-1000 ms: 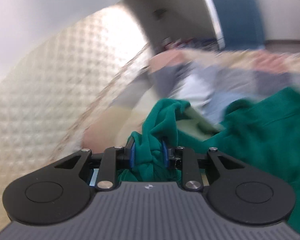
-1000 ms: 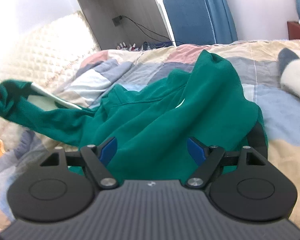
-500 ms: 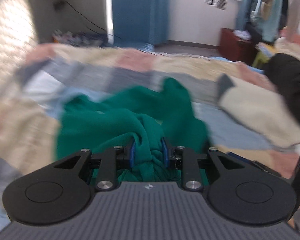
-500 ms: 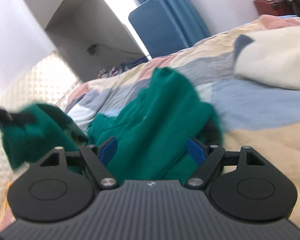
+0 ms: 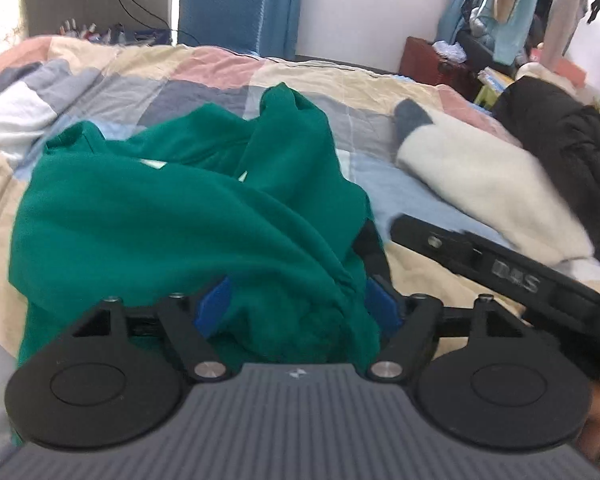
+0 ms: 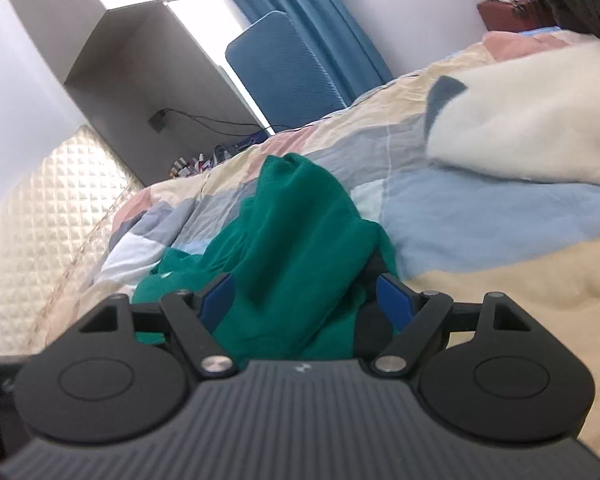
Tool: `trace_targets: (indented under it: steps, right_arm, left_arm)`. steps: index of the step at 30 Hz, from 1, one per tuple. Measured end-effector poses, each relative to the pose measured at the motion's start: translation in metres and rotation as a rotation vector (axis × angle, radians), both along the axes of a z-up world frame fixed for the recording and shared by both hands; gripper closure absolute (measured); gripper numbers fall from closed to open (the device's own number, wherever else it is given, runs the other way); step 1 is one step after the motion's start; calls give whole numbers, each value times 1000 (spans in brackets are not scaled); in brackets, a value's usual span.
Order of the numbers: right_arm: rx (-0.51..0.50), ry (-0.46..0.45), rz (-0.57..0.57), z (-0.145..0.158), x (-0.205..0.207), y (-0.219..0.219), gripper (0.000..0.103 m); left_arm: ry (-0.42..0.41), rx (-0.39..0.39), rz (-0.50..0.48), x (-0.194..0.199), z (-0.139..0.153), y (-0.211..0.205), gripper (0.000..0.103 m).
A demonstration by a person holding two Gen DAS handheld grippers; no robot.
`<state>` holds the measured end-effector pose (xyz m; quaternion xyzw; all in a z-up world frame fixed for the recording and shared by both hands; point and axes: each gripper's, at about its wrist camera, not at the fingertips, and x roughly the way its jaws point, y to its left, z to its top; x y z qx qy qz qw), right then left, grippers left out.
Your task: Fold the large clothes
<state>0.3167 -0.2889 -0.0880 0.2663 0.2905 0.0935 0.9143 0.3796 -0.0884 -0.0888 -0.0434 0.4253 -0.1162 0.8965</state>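
Observation:
A green sweatshirt lies crumpled on the patchwork quilt. My left gripper hangs low over its near edge with its jaws opening. A bunch of green cloth still sits between the blue pads, loose and no longer pinched. In the right wrist view the same sweatshirt runs away from me in a ridge. My right gripper stands open over its near end, with green cloth and a dark lining lying between the fingers, not squeezed.
A cream fleece garment with a grey-blue cuff and a black jacket lie at the right of the bed. The other tool's black housing crosses the lower right. Quilted headboard at left; blue chair and clothes rack behind.
My left gripper swung from the headboard side to the middle of the bed and sank, carrying the green cloth, then spread its jaws off it. My right gripper tilted and stayed open.

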Motion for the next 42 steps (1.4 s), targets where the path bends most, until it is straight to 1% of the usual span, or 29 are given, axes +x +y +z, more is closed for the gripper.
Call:
trace_targets:
  steps: [2,3,7,10,12,13,15,17,19,21,23,24,25,26,28,30,31,33,36,39,41,42]
  right_arm:
    - [-16,-4,19,1,1,7,22]
    - [-24,-10,29,2,0,11,22]
    - [-84,-31,72,7,-1,30,22]
    - [-115,-45,103,11,-3,44,23]
    - [-125,-31,108,10,-3,53,23]
    - [-116,-21,117,8,-2,56,23]
    - [-113,2,142,2,1,63,23]
    - [-151,11,150,-2,6,73,23]
    - [-195,23,160,-7,13,82,23]
    - [-221,31,166,-12,20,89,26]
    - [-242,46,166,-17,27,94,39]
    - [-250,54,163,-20,29,96,43]
    - [-253,52,158,-21,31,96,51]
    - [-248,39,143,-21,30,94,54]
    - [-240,12,143,-20,30,92,58]
    - [-270,-7,151,-20,29,93,59]
    - [-282,-4,152,-22,30,95,60]
    - [-290,16,152,-25,34,97,60]
    - [-276,28,150,-24,36,100,61]
    - [-283,-7,178,-19,32,104,64]
    - [-263,-36,208,-15,28,106,67]
    - [-243,-43,219,-14,26,107,67]
  left_arm:
    - [-19,-51,12,-8,-3,16,24]
    - [-30,-64,27,-11,-5,25,24]
    - [-66,-98,152,-13,-21,76,24]
    - [-48,-139,236,-5,-39,116,24]
    - [-27,-162,282,3,-53,139,24]
    - [-21,-186,312,5,-59,151,24]
    - [2,-264,359,12,-72,174,24]
    - [19,-343,392,17,-84,194,24]
    - [38,-389,431,23,-93,210,24]
    - [41,-447,453,30,-102,222,25]
    - [32,-473,466,32,-106,229,25]
    - [26,-472,467,34,-107,230,28]
    - [20,-461,466,36,-106,231,31]
    - [13,-449,463,36,-106,228,36]
    - [-8,-422,455,36,-104,227,46]
    - [-21,-417,451,36,-102,226,65]
    - [-26,-420,449,35,-100,226,69]
    - [-42,-411,447,34,-97,225,81]
    - [-71,-393,449,31,-92,225,88]
    - [-105,-387,460,24,-82,229,90]
    - [-128,-372,471,20,-76,233,90]
    - [-135,-350,479,18,-72,236,90]
